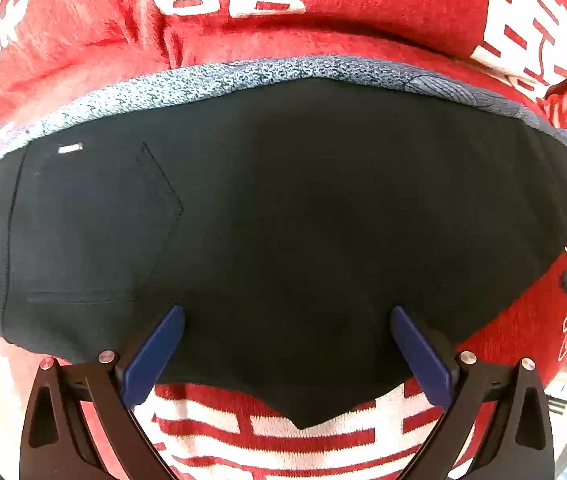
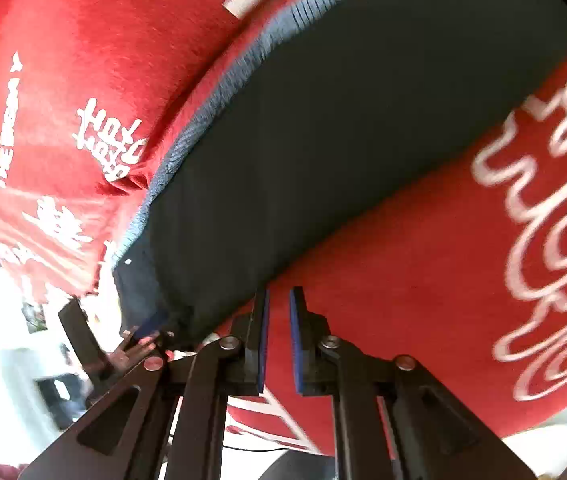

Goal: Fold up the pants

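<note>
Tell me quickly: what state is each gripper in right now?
Left gripper: open, above the black pants, gripping nothing.
Right gripper: shut, nothing between its pads.

Red blanket (image 1: pixel 83 40) with white lettering covering the whole surface, creased in places, bright washed-out daylight at the edges, blurred room beyond

Black pants (image 1: pixel 303 220) on a red blanket (image 1: pixel 83 40) printed with white characters

The pants are plain black with a small white tag (image 1: pixel 70 148) — beneath them shows a speckled blue-grey fabric edge (image 1: pixel 203 80); the blanket carries white lettering and looping line motifs, and each black gripper (image 1: pixel 287 344) bears dark blue pads.
</note>
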